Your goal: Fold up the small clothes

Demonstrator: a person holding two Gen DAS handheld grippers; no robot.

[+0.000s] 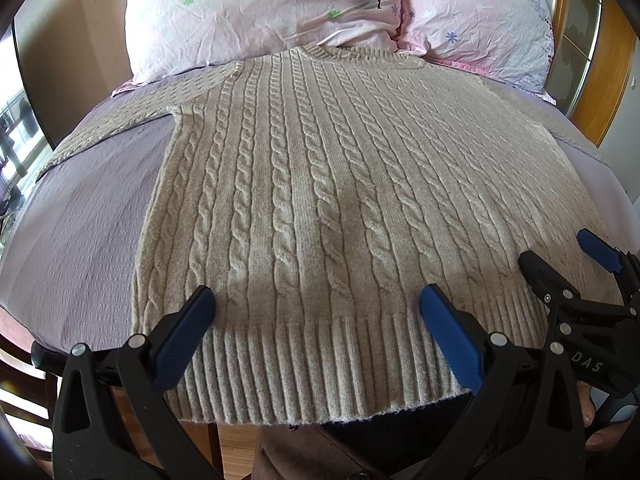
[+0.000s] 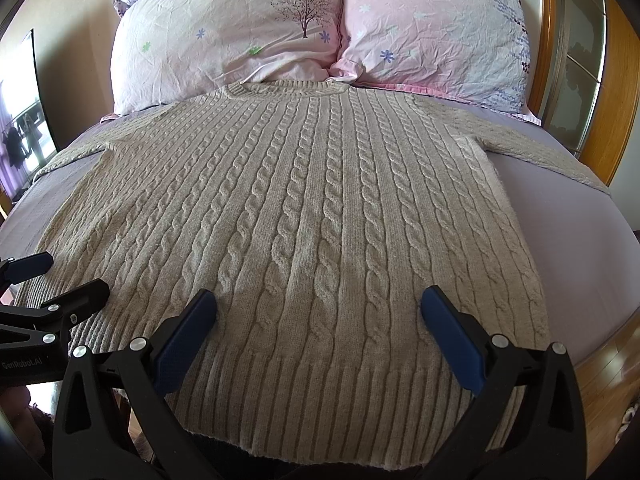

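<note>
A beige cable-knit sweater lies flat, front up, on a lilac bed sheet, collar toward the pillows, ribbed hem at the near edge and hanging slightly over it. It also shows in the right wrist view, both sleeves spread sideways. My left gripper is open and empty, hovering over the hem's left half. My right gripper is open and empty over the hem's right half. The right gripper shows in the left wrist view, and the left gripper shows in the right wrist view.
Two pink floral pillows lean at the head of the bed. A wooden bed frame runs along the right side. A window is at the left. Wooden floor shows below the near edge.
</note>
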